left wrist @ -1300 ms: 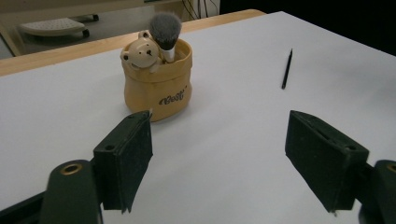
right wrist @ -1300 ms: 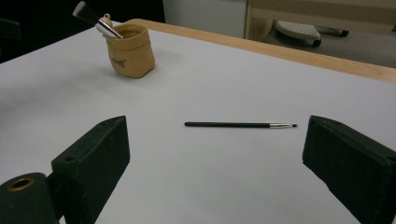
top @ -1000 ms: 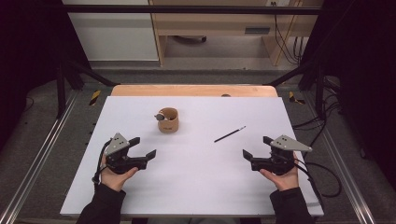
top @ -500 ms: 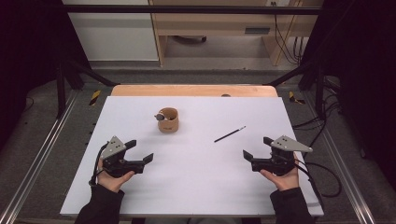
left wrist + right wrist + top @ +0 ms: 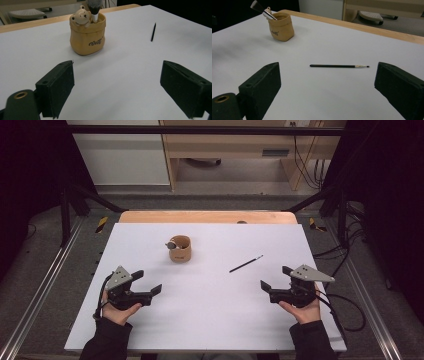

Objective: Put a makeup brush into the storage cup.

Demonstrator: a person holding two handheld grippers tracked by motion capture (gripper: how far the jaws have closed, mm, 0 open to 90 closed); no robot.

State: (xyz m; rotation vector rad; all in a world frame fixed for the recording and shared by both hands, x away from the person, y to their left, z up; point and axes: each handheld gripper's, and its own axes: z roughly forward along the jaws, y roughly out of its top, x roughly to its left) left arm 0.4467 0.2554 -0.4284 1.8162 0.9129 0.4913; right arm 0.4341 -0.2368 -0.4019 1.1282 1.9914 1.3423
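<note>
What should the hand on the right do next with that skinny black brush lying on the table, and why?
Probably move the right tool forward over the thin brush and lower it around the handle. Its jaws stand wide open and empty, and the brush lies flat and alone on the white table just ahead, framed between the jaws in the right gripper view. The cup already holds a bigger brush, so this one likely belongs there.

Count: 1 tan pot (image 5: 180, 249) with a bear figure on its rim, 1 fluffy brush (image 5: 94, 10) standing in it. 1 thin black brush (image 5: 246, 263) lying loose on the table (image 5: 210, 320). 2 grippers, left (image 5: 150, 286) and right (image 5: 272, 281), 2 jaws each, nothing in them.
</note>
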